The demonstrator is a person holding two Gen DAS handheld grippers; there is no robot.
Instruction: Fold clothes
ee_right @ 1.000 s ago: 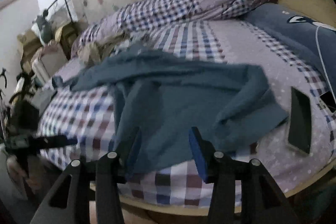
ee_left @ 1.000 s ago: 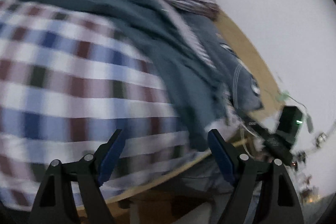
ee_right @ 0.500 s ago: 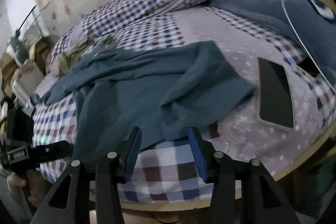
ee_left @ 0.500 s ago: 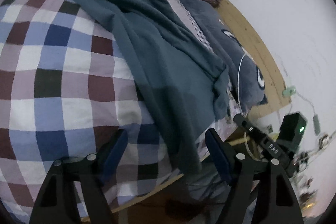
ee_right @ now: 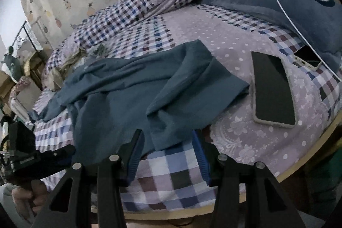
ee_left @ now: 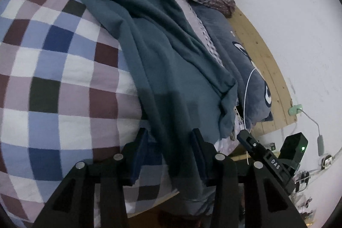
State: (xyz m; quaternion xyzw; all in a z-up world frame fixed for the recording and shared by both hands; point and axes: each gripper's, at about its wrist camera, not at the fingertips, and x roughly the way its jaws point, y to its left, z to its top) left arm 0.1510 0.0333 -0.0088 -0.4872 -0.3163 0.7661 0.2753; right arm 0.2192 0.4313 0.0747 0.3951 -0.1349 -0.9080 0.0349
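Observation:
A crumpled teal garment [ee_right: 132, 89] lies spread across the checked bedspread [ee_right: 171, 172], its lower part drooping over the bed's front edge. In the left wrist view the same teal garment [ee_left: 166, 69] hangs down between the jaws of my left gripper [ee_left: 170, 142], which is open around the drooping cloth. My right gripper [ee_right: 167, 142] is open too, its blue pads on either side of the garment's near hem corner. The left gripper's black body [ee_right: 27, 157] shows at the left of the right wrist view, held by a hand [ee_right: 27, 196].
Two phones lie on the bed to the right of the garment: a dark one [ee_right: 271, 87] and a white one [ee_right: 307, 56] with a white cable. A blue-grey plush pillow [ee_right: 288, 5] and a rolled checked quilt [ee_right: 136, 12] sit behind. The wooden bed frame [ee_right: 299, 155] rims the mattress.
Both grippers have moved in closer to the garment's hanging front edge. The left jaws have narrowed around the cloth; the right view has dropped lower and nearer the hem.

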